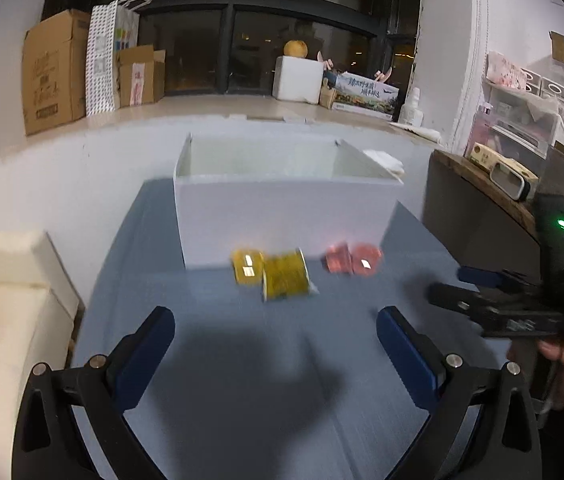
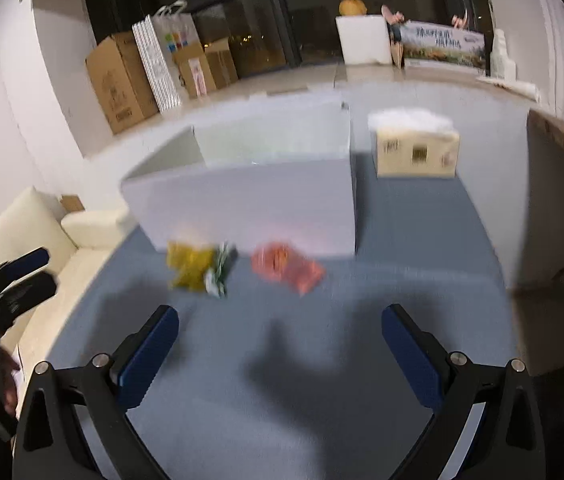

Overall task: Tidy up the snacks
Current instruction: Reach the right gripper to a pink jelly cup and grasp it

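Two yellow snack packets point(image 1: 272, 274) lie on the blue table point(image 1: 242, 360) in front of an open white box point(image 1: 285, 216). Two red-orange packets point(image 1: 353, 262) lie to their right. My left gripper point(image 1: 276, 322) is open and empty, held short of the yellow packets. In the right wrist view the yellow packets point(image 2: 198, 268), red packets point(image 2: 287, 268) and white box point(image 2: 250, 204) show blurred. My right gripper point(image 2: 280, 320) is open and empty, short of the red packets. It also shows at the right of the left wrist view point(image 1: 477, 292).
A tan tissue box point(image 2: 415, 152) stands right of the white box. A cream sofa point(image 1: 6, 304) is left of the table. A dark wooden shelf point(image 1: 481, 196) with clutter stands at the right. Cardboard boxes point(image 1: 54, 72) sit on the window ledge behind.
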Demonstrator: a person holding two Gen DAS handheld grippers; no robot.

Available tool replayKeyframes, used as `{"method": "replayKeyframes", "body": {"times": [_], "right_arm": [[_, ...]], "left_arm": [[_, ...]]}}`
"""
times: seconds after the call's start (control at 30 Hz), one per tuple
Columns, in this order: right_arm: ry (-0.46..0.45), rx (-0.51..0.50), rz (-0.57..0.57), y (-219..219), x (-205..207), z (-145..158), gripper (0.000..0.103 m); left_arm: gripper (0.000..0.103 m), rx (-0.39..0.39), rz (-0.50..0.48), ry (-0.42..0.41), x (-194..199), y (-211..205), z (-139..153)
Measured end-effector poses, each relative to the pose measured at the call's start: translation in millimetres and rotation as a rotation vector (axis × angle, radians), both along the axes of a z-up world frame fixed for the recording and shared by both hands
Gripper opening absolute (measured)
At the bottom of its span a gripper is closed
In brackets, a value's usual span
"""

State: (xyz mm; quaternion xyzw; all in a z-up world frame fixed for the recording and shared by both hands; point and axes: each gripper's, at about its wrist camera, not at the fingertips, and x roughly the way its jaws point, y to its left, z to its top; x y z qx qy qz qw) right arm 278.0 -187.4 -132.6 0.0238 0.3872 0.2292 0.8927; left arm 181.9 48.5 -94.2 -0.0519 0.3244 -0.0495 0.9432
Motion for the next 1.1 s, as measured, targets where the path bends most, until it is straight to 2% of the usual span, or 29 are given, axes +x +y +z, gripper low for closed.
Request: {"method": "replayKeyframes", "body": {"times": [0.13, 0.23, 0.33, 0.53, 0.63, 0.67, 0.7, 0.83, 0.9, 1.1], "right_arm": [[0.028, -0.016, 0.009, 4, 6, -18, 0.103], [0.056, -0.020, -0.007, 7, 23, -29, 0.103], [0.074, -0.005, -0.043, 11, 47, -36, 0.103], [0.102, 0.021, -0.108, 18, 86, -46, 0.101], [0.129, -0.003, -0.128, 25, 101, -52, 0.087], [0.141, -0.017, -0.126, 28, 105, -55, 0.077], [0.142, -0.030, -0.124, 30, 108, -58, 0.072], [0.112, -0.062, -0.095, 39, 111, -58, 0.068], [0.097, -0.083, -0.079, 45, 111, -58, 0.051], [0.078, -0.028, -0.073, 35, 94, -53, 0.050]], "left_arm": [[0.103, -0.008, -0.002, 0.011, -21, -7, -9], [0.103, 0.012, 0.003, 0.016, -25, -6, -12], [0.103, -0.015, 0.009, 0.022, -26, -3, -13], [0.103, -0.002, 0.005, 0.032, -33, -2, -18], [0.103, 0.002, 0.004, 0.037, -33, -2, -20], [0.103, 0.000, 0.007, 0.040, -33, -1, -21], [0.103, -0.003, 0.007, 0.041, -33, -1, -21], [0.103, -0.003, 0.003, 0.049, -29, -1, -25], [0.103, -0.004, 0.001, 0.052, -28, -1, -26], [0.103, -0.006, 0.021, 0.078, -18, 4, -33]]}}
